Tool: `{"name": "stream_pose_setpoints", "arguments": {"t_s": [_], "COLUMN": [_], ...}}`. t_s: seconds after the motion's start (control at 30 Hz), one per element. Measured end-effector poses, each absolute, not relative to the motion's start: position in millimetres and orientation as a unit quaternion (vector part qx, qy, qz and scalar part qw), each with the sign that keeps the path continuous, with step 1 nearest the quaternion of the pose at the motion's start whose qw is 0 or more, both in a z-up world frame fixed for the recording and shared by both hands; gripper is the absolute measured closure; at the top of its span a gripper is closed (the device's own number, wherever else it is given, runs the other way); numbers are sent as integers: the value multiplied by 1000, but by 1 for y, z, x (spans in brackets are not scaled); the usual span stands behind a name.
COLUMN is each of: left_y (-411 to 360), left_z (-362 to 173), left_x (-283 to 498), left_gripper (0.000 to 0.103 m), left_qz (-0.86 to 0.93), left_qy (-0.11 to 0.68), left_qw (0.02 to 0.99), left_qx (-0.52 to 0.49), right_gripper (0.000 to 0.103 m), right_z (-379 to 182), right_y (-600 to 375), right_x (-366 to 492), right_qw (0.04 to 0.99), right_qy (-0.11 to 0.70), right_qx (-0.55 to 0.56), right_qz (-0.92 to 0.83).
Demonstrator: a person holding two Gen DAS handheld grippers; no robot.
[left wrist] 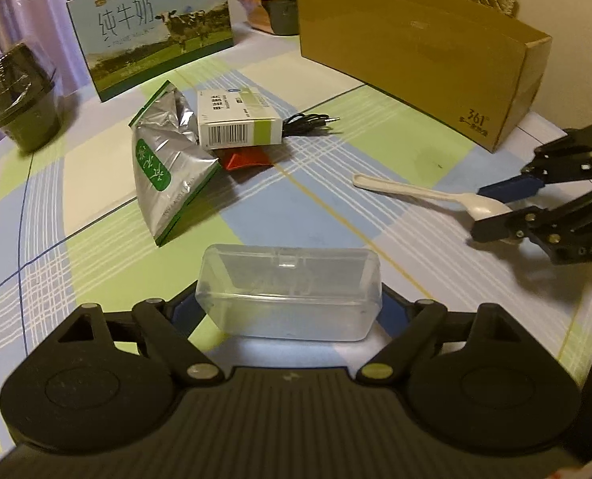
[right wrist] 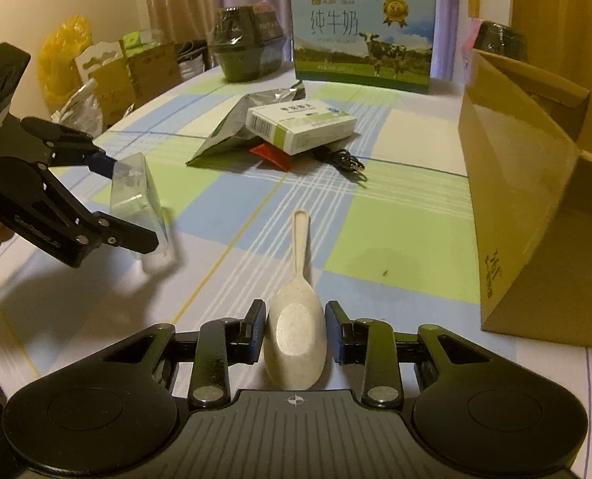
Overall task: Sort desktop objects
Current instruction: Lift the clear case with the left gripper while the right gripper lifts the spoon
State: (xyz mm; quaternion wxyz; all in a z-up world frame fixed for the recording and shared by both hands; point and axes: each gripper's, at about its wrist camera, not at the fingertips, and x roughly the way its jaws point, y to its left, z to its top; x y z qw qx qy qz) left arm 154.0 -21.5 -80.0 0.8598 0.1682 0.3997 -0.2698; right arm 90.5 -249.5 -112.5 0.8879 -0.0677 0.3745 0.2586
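A clear plastic case [left wrist: 288,291] sits between the fingers of my left gripper [left wrist: 288,307], which is shut on its two ends. In the right wrist view the case [right wrist: 136,195] hangs tilted a little above the checked tablecloth in that left gripper [right wrist: 134,205]. A cream plastic spoon [right wrist: 296,319] lies on the cloth with its handle pointing away. My right gripper [right wrist: 295,329] is shut on the spoon's bowl, pads against both sides. The left wrist view shows the spoon [left wrist: 415,193] and the right gripper [left wrist: 483,211] at the right.
A pile lies mid-table: silver tea pouch [left wrist: 164,159], white-green medicine box [left wrist: 236,123], red packet [left wrist: 244,159], black cable [left wrist: 308,123]. An open cardboard box [left wrist: 415,60] stands at the right. A milk carton [left wrist: 152,28] and a wrapped dark bowl [left wrist: 20,99] stand behind.
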Motion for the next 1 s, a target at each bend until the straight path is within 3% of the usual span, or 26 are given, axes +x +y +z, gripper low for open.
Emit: {"name": "stream_pose_setpoints", "arguments": {"t_s": [1.0], "left_y": [-73], "left_z": [-6], "left_x": [149], "left_gripper": [19], "left_qz": [-195], "left_qy": [378], "left_qw": [900], "left_qx": [95], "right_gripper": [74], "right_z": [-29], "right_y": [-275], "right_x": [78], "right_qw": [930], "right_qy": [293], "right_qx": [-63], "right_qz": [214]}}
